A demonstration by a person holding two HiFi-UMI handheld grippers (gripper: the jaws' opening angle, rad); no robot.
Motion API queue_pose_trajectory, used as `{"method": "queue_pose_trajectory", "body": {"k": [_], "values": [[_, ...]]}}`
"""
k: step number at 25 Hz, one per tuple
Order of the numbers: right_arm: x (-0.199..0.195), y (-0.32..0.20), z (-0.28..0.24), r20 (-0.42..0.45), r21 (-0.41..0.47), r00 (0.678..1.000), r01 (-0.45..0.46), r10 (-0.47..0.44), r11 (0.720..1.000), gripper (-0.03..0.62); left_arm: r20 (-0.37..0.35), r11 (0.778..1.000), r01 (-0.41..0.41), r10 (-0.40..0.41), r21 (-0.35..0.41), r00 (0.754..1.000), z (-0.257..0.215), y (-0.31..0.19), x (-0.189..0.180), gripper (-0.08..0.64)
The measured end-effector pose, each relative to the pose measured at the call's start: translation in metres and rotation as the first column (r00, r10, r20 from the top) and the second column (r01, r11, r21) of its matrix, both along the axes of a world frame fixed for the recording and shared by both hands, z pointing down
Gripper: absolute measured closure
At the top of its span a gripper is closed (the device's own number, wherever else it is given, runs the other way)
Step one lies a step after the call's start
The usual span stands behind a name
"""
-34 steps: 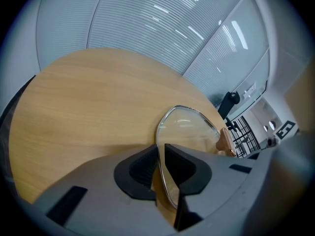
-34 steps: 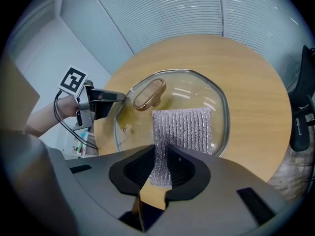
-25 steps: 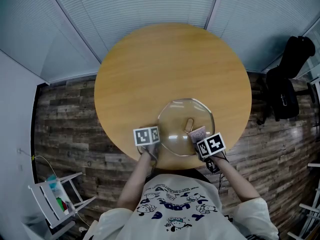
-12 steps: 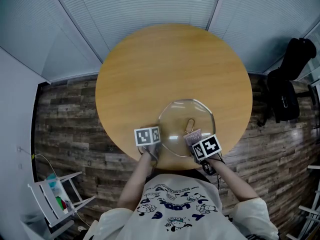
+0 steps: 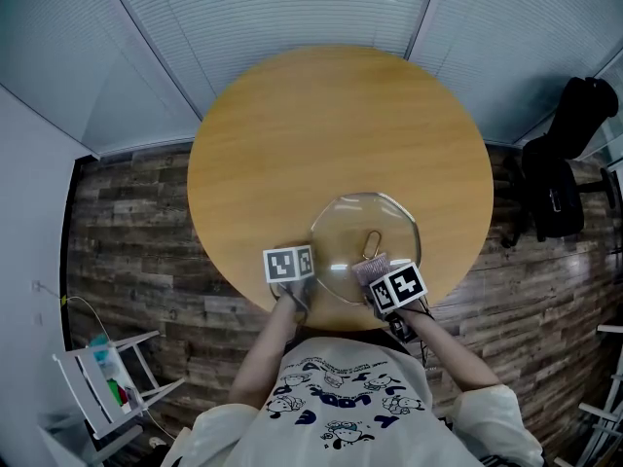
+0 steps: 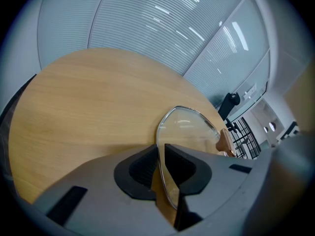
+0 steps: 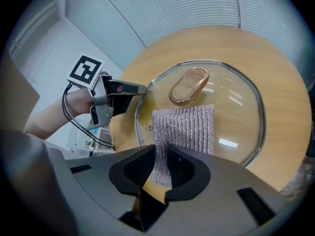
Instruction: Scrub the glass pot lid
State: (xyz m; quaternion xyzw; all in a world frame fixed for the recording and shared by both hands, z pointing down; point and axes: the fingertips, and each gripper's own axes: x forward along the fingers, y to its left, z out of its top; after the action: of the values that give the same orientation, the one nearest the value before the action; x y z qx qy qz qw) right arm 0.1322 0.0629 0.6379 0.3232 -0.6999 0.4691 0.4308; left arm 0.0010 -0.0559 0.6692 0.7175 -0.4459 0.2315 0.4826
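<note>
A clear glass pot lid (image 5: 365,246) with a metal rim and a wooden knob (image 7: 189,85) lies on the round wooden table (image 5: 331,134) near its front edge. My left gripper (image 5: 304,282) is shut on the lid's rim (image 6: 165,181) at its near left side. A silvery ribbed scrub cloth (image 7: 183,131) lies flat on the glass beside the knob, and my right gripper (image 5: 375,278) is shut on its near end. In the right gripper view the left gripper (image 7: 129,90) shows clamped on the rim at the lid's left.
The table stands on a dark plank floor (image 5: 127,232) before walls of closed blinds (image 5: 292,8). A black bag on a chair (image 5: 560,178) stands at the right. A white rack (image 5: 107,387) with small items is at the lower left.
My right gripper has slid the scrub cloth leftward and slightly nearer across the lid. The left gripper and the lid have stayed in place.
</note>
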Motion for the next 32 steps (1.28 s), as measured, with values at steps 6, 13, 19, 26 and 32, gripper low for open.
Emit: {"method": "queue_pose_trajectory", "body": {"k": [6, 13, 19, 26, 32], "values": [[-0.008, 0.002, 0.001, 0.017, -0.01, 1.0, 0.006, -0.006, 1.0, 0.517, 0.0, 1.0, 0.001, -0.001, -0.001, 1.0, 0.0, 0.002, 0.001, 0.503], [-0.019, 0.002, 0.001, 0.032, -0.019, 0.999, 0.017, -0.016, 1.0, 0.517, -0.004, 1.0, -0.002, 0.002, 0.002, 1.0, 0.0, 0.001, 0.001, 0.503], [-0.023, 0.001, 0.002, 0.04, -0.033, 0.999, 0.026, -0.025, 0.999, 0.517, -0.005, 1.0, -0.003, 0.003, 0.006, 1.0, 0.0, 0.001, 0.001, 0.503], [-0.034, 0.001, 0.002, 0.067, -0.043, 0.997, 0.046, -0.043, 0.998, 0.517, -0.007, 1.0, -0.002, 0.002, 0.007, 1.0, 0.001, 0.002, 0.001, 0.503], [-0.045, 0.0, 0.002, 0.084, -0.047, 0.995, 0.064, -0.06, 0.997, 0.517, -0.006, 1.0, -0.005, 0.005, 0.009, 1.0, 0.0, 0.002, 0.001, 0.503]]}}
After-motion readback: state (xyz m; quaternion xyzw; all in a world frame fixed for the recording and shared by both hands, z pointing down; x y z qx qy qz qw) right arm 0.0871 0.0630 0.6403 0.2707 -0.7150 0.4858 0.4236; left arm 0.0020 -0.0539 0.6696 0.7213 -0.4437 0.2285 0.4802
